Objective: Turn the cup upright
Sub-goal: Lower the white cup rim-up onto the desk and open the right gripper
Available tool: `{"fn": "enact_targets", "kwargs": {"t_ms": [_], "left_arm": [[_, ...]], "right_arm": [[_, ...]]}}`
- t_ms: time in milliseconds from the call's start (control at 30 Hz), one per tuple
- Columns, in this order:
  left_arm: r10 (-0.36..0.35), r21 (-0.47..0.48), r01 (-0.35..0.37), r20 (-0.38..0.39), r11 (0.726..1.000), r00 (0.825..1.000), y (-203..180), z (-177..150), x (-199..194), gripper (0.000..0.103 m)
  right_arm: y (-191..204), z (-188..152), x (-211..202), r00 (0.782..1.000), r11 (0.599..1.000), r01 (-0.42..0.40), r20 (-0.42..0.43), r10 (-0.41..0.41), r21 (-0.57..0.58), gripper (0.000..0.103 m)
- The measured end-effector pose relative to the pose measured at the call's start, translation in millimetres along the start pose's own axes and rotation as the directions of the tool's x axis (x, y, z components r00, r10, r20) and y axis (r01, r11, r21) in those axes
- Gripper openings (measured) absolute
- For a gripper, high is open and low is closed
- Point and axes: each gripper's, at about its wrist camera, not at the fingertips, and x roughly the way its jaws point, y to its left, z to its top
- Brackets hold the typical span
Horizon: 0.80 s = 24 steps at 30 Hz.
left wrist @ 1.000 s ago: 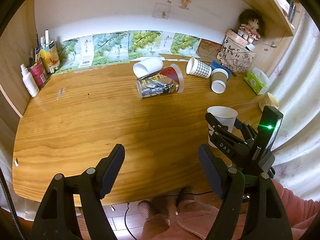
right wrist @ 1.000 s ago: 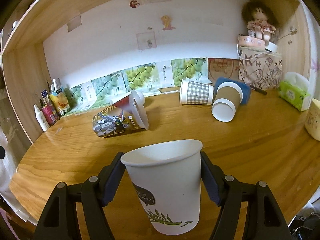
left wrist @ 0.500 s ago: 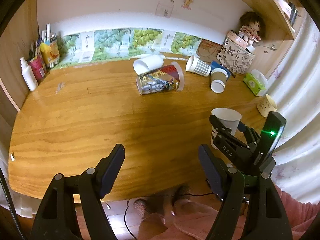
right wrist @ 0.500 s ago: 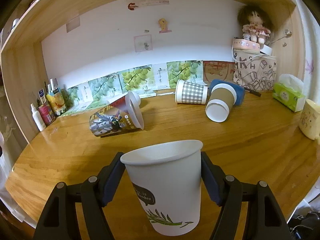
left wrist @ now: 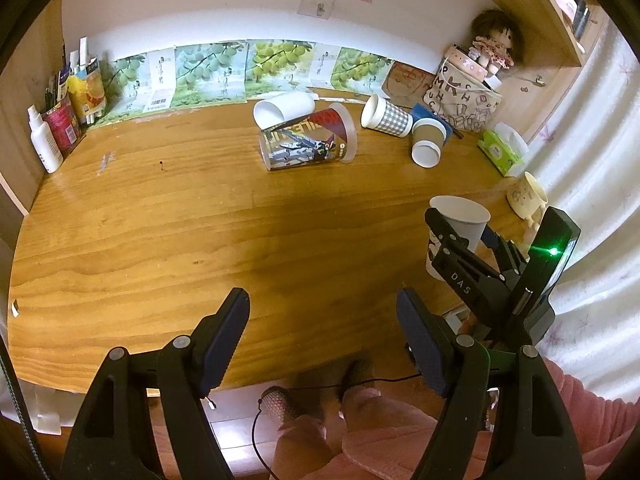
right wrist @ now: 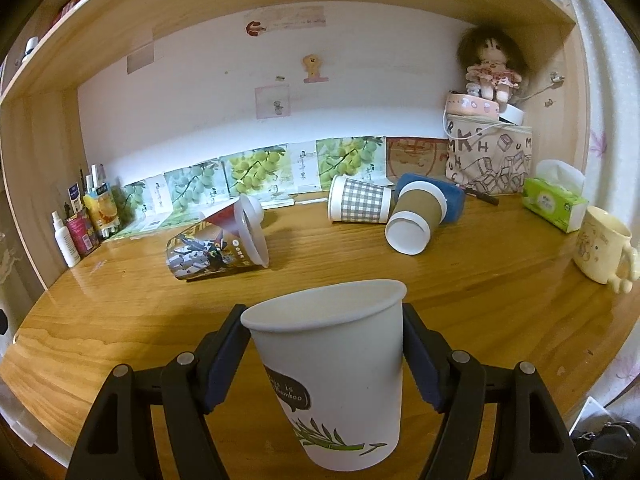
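One white paper cup with a bamboo print (right wrist: 332,376) stands mouth-up between the fingers of the right tool (right wrist: 324,360), near the front right of the wooden counter (right wrist: 480,280); the pads sit at either side of its upper wall, just below the rolled rim, but whether they press it or have eased off cannot be told from these views. Such a cup looks light, thin-walled and easily crushed, so a gentle hold under the rim, where the lip stiffens it, seems best. The left tool (left wrist: 322,328) hangs released and empty over the counter's front edge.

The left wrist view alone shows the cup's place on the counter and the right tool from the side. The right wrist view alone shows its print and the pads against it.

Farther back lie four cups on their sides: a clear plastic printed cup (right wrist: 216,248), a plain white cup (left wrist: 284,108), a grey checked paper cup (right wrist: 358,200) and a brown sleeved cup (right wrist: 414,216).
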Motion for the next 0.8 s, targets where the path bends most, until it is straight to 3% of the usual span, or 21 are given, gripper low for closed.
{"fn": "enact_targets", "kwargs": {"t_ms": [400,800], "left_arm": [[-0.019,0.022,0.019,-0.021,1.000,1.000,-8,-3,3,0.079],[0.012,-0.027,-0.012,-0.001,1.000,1.000,-26,-7,1,0.079]], "right_arm": [[-8,-6,1,1.000,0.999,-0.003,-0.011,0.004,0.050,0.074],[-21,3,6,0.997,0.997,-0.066,-0.025,0.067,0.041,0.075]]}}
